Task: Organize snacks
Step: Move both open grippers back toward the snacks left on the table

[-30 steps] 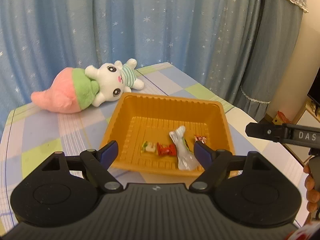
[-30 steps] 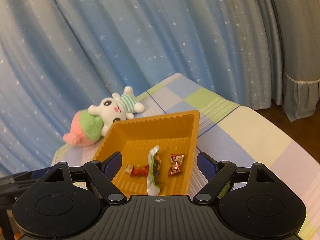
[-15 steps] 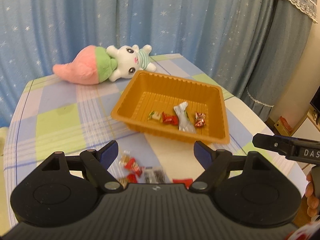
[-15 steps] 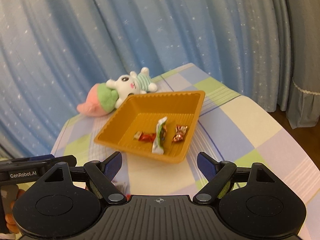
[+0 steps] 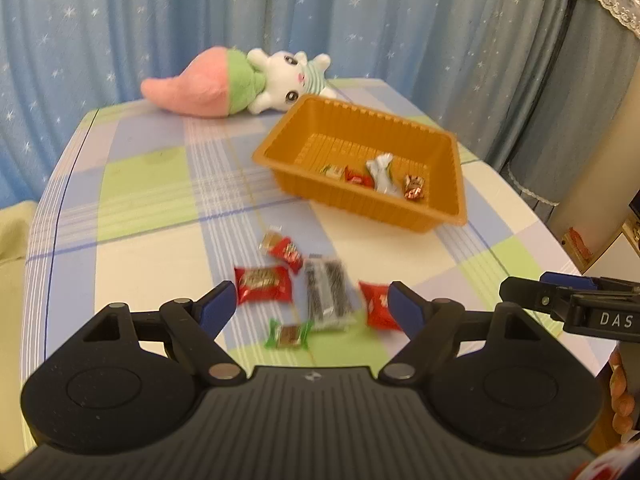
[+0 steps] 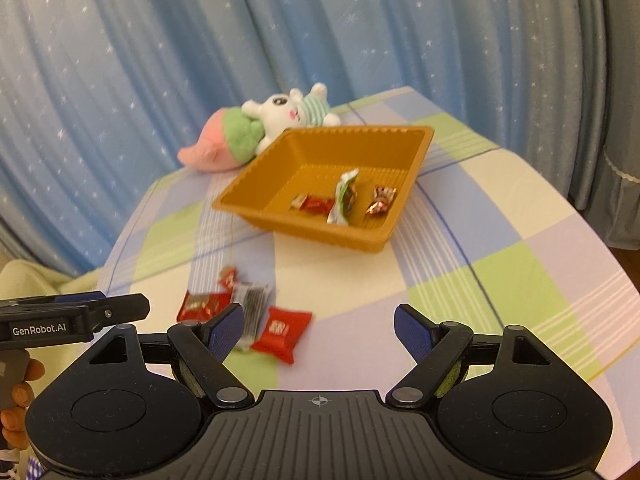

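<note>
An orange plastic tray (image 5: 444, 216) (image 6: 280, 224) sits on the checked tablecloth and holds several wrapped snacks, among them a silver-white packet (image 5: 382, 172) (image 6: 344, 196). Nearer to me several loose snacks lie on the cloth: red packets (image 5: 262, 284) (image 6: 282, 332), a dark clear-wrapped bar (image 5: 328, 294) (image 6: 254, 304) and a small green-ended sweet (image 5: 290, 334). My left gripper (image 5: 310, 306) is open above these loose snacks and holds nothing. My right gripper (image 6: 319, 326) is open too, empty, to the right of the pile. Each gripper shows at the edge of the other's view.
A pink and green plush with a white bunny (image 5: 224, 84) (image 6: 256, 132) lies at the table's far side, behind the tray. Blue star-patterned curtains (image 5: 200, 20) hang behind. The table edge drops off at the left and right; a person's fingers (image 5: 622, 400) hold the right gripper.
Both grippers have pulled back from the tray toward the table's near side. The tray now sits farther off and the loose snack pile has come into view. Both jaws stay open.
</note>
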Available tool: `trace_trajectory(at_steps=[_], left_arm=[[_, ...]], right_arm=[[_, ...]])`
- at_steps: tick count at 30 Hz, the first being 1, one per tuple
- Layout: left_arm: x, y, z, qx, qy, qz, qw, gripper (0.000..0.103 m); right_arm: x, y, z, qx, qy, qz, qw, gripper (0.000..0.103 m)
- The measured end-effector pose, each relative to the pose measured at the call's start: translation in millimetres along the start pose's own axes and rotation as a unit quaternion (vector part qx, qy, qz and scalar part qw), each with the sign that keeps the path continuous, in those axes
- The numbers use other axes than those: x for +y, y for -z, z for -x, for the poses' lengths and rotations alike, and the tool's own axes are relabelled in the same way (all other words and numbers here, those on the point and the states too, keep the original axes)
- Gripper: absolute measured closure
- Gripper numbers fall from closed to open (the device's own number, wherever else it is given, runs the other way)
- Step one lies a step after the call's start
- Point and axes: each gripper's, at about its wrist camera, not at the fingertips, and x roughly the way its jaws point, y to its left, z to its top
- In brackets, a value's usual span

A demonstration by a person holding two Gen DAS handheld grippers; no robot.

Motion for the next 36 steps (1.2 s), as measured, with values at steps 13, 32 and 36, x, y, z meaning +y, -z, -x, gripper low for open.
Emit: trace_trajectory(at_steps=[13, 32, 36], left_arm=[[14, 32, 3, 0.025, -0.013, 0.016, 0.9995, 0.022], [34, 61, -5, 0.056, -0.022, 0.018, 0.9980, 0.022], [40, 60, -9, 0.056, -0.027, 0.020, 0.9978, 0.022]], right_arm=[[12, 22, -8, 0.035, -0.006, 0.031, 0.999, 0.021], [31, 44, -36, 0.081, -0.011, 0.059, 0.995, 0.021], [32, 44, -44, 0.086, -0.011, 0.052, 0.995, 0.021]])
